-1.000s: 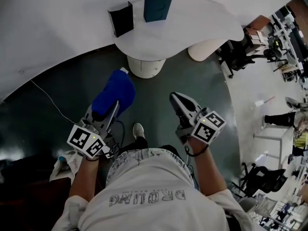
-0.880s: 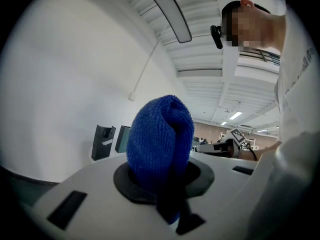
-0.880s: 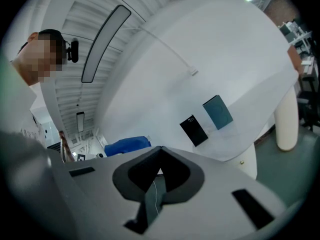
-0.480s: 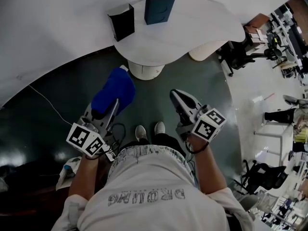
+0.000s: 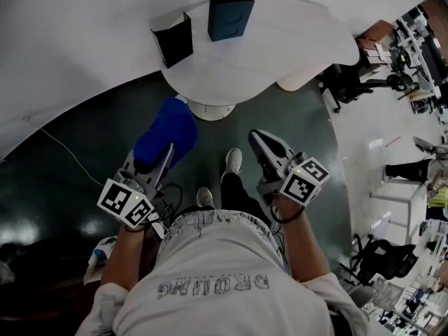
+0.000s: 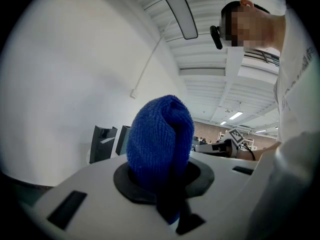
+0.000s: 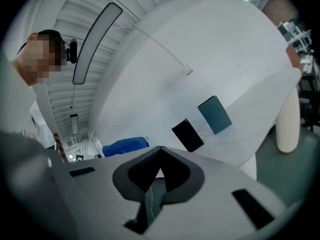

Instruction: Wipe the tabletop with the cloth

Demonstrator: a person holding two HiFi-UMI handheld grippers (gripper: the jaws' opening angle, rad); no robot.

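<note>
The head view alone lays out the whole setting. The white tabletop (image 5: 287, 44) sits toward 12 o'clock on its pale pedestal (image 5: 210, 109), with both grippers held over the dark floor (image 5: 84, 145) short of the table's edge. A black box (image 5: 173, 39) and a teal box (image 5: 231, 7) stand upright on the tabletop's far side, near each other but apart. The person's light shoe (image 5: 234, 161) shows between the two tools.

The left gripper view adds what the head view hides: how the jaws meet the fabric. It shows the boxes only as dark shapes at 9 o'clock of the cloth (image 6: 160, 139). The right gripper view takes in the table from the side, with the black box (image 7: 188, 134) at 7 o'clock of the teal box (image 7: 215, 115) and the cloth (image 7: 125, 146) at 9 o'clock.

The left gripper (image 5: 159, 161) is clamped on the cloth (image 5: 166, 133). In its own view the left gripper (image 6: 166, 180) pinches the lower end while the bulk bulges out past the tips. The right gripper (image 5: 256, 141) has its jaws pressed together with nothing between them, and its own view shows the right gripper (image 7: 159, 160) as one closed wedge.

The cloth is deep blue, nubbly terry, bunched into a rounded, folded lump. It hangs in the air at 7 o'clock of the pedestal, not touching the tabletop.
</note>
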